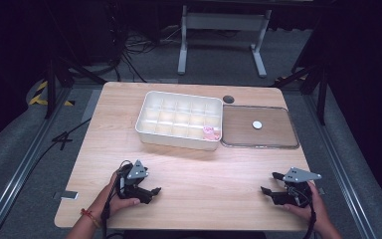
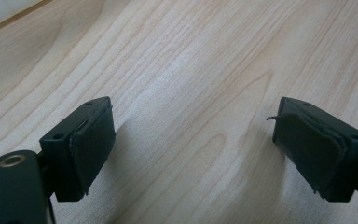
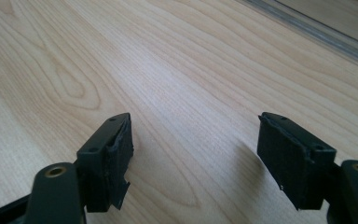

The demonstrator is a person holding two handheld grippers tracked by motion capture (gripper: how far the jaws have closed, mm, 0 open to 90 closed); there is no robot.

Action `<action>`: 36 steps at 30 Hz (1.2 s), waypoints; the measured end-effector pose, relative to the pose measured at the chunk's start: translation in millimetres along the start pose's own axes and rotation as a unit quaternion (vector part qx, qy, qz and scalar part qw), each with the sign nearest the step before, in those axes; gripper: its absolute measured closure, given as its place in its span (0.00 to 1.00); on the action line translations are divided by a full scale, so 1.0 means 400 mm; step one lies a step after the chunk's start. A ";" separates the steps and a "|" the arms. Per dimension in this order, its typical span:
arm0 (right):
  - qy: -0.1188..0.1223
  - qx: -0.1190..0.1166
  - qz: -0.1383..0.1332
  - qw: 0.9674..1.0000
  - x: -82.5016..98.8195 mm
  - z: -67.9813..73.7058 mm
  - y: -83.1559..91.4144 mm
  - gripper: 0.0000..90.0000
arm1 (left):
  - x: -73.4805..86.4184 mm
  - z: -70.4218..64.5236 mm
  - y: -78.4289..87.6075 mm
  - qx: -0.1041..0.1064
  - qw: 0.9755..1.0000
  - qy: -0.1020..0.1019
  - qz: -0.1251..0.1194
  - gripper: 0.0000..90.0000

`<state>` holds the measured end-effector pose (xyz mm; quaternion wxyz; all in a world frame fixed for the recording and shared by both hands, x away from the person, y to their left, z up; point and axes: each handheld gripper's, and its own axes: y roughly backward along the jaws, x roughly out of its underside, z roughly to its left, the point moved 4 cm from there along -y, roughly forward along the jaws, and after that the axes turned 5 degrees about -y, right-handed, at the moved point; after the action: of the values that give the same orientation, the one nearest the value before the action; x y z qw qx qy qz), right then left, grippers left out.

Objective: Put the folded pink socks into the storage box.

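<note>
A white compartment box (image 1: 179, 120) stands at the far middle of the wooden table, with a small pink item (image 1: 210, 132) in its near right cell. Right of it lies a clear flat tray (image 1: 273, 137) holding a small white disc (image 1: 257, 125). My left gripper (image 1: 151, 193) rests low over the near left of the table, held by a hand, jaws apart with bare wood between them (image 2: 193, 140). My right gripper (image 1: 270, 185) hovers over the near right, held by the other hand, jaws wide with nothing between them (image 3: 196, 149).
A dark round hole (image 1: 228, 99) sits in the table behind the tray. The tray's clear edge (image 3: 317, 32) runs across the top right of the right gripper view. Bare wood (image 1: 209, 169) stretches between the two grippers. A metal stand (image 1: 224, 25) is on the floor beyond.
</note>
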<state>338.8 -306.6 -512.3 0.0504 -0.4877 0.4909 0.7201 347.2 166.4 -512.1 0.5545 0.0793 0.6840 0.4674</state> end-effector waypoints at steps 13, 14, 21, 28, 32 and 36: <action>-0.018 -0.002 0.004 1.000 0.004 -0.008 0.003 0.29 | 0.000 0.000 -0.001 -0.001 1.000 0.001 0.000 0.14; -0.018 -0.002 0.004 1.000 0.004 -0.008 0.003 0.28 | 0.000 -0.001 0.000 -0.002 1.000 0.001 0.000 0.14; -0.020 0.000 0.005 1.000 0.004 -0.009 0.002 0.27 | 0.000 -0.002 0.000 -0.002 1.000 0.005 0.001 0.14; -0.020 0.002 0.005 1.000 0.004 -0.009 0.002 0.26 | -0.001 0.000 -0.001 -0.001 1.000 0.001 0.000 0.14; -0.020 0.003 0.006 1.000 0.004 -0.009 0.002 0.26 | 0.000 0.000 -0.001 -0.001 1.000 0.001 0.000 0.14; -0.022 0.004 0.006 1.000 0.004 -0.010 0.002 0.26 | 0.000 0.000 -0.001 -0.001 1.000 0.001 0.000 0.14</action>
<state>340.0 -310.8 -513.3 0.0587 -0.4691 0.4951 0.7289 347.3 166.0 -512.2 0.5539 0.0783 0.6837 0.4686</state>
